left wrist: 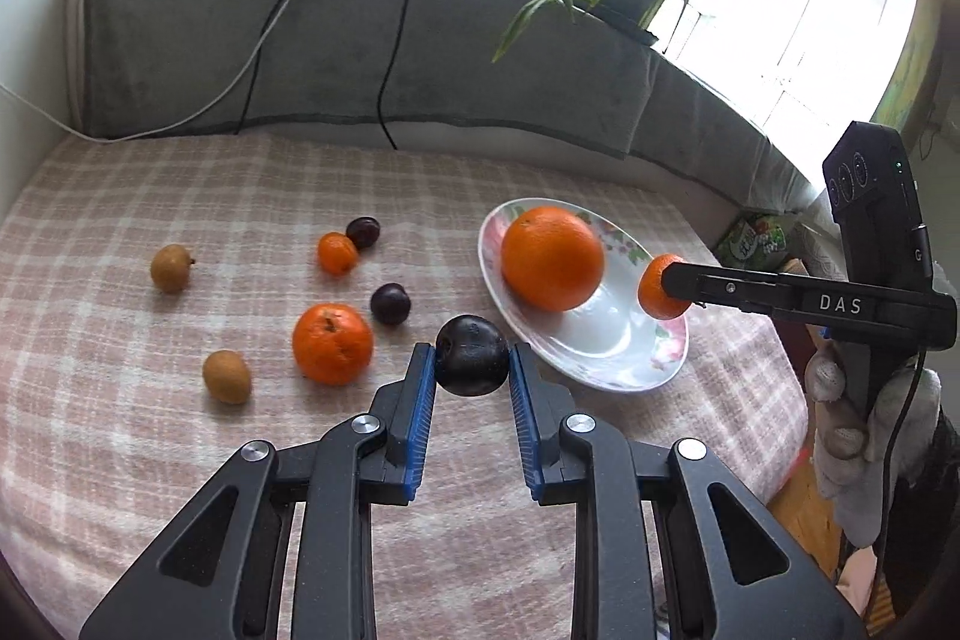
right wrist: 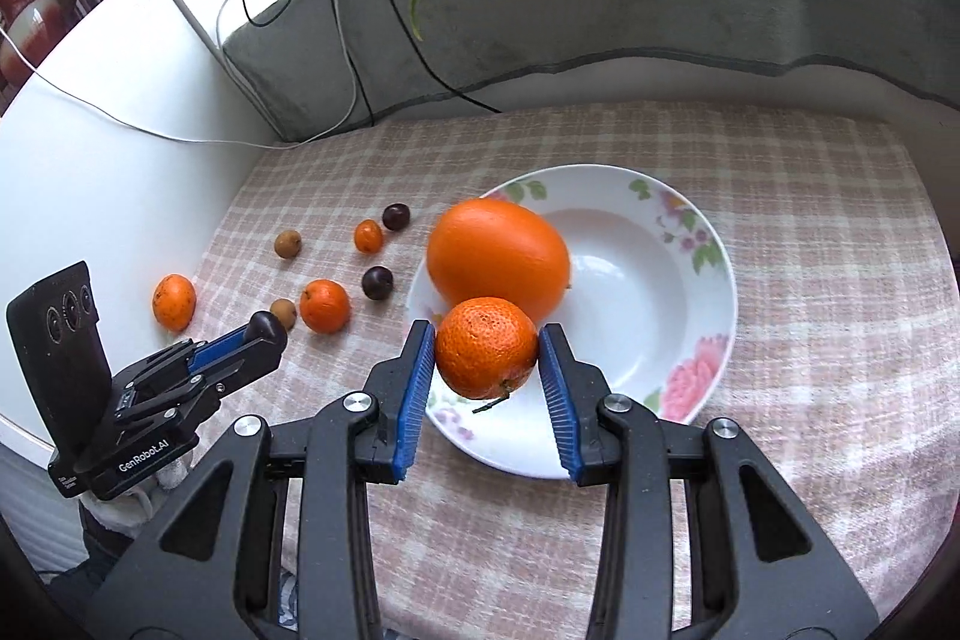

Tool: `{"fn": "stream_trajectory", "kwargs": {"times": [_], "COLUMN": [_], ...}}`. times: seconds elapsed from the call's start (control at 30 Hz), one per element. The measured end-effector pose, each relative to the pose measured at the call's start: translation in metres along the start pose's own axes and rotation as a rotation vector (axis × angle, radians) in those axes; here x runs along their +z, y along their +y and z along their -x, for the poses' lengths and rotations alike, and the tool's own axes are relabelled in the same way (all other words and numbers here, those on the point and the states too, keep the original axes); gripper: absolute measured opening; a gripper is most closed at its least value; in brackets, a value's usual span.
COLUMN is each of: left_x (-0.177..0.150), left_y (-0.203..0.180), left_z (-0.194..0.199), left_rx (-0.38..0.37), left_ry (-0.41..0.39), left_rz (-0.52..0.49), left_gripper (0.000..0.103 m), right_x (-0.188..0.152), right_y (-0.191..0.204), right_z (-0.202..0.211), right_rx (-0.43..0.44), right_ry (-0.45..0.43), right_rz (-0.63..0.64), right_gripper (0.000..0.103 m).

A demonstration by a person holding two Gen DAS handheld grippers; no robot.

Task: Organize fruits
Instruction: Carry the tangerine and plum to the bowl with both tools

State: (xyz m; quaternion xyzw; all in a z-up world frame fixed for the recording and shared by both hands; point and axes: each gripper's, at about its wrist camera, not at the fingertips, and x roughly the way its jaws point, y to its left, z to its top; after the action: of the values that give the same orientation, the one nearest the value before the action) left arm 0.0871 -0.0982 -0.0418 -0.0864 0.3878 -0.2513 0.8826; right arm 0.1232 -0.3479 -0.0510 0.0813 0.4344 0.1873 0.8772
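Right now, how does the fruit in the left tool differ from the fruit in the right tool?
The plum in the left tool is dark purple and smooth; the mandarin in the right tool is orange, dimpled and looks somewhat bigger. The plum hangs over the checked cloth, the mandarin over the plate. Both are round and clamped between blue pads.

Large orange [right wrist: 498, 253] in plate [right wrist: 708, 340] at right, small fruits scattered on tablecloth [left wrist: 180, 196] to its left
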Motion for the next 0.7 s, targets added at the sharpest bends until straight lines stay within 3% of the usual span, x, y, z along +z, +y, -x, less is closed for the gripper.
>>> {"fn": "stream_trajectory", "kwargs": {"times": [0.33, 0.7], "left_x": [0.000, 0.001], "left_y": [-0.036, -0.070], "left_z": [-0.019, -0.041], "left_rx": [-0.049, -0.098], "left_ry": [0.034, 0.077], "left_rz": [-0.053, -0.099], "left_gripper": [0.023, 0.023], "right_x": [-0.011, -0.010], "right_y": [-0.044, -0.054], "right_z": [0.008, 0.007], "right_rx": [-0.058, -0.093], "right_ry": [-0.001, -0.011], "right_rz": [-0.058, -0.040], "right_gripper": [0.038, 0.038]}}
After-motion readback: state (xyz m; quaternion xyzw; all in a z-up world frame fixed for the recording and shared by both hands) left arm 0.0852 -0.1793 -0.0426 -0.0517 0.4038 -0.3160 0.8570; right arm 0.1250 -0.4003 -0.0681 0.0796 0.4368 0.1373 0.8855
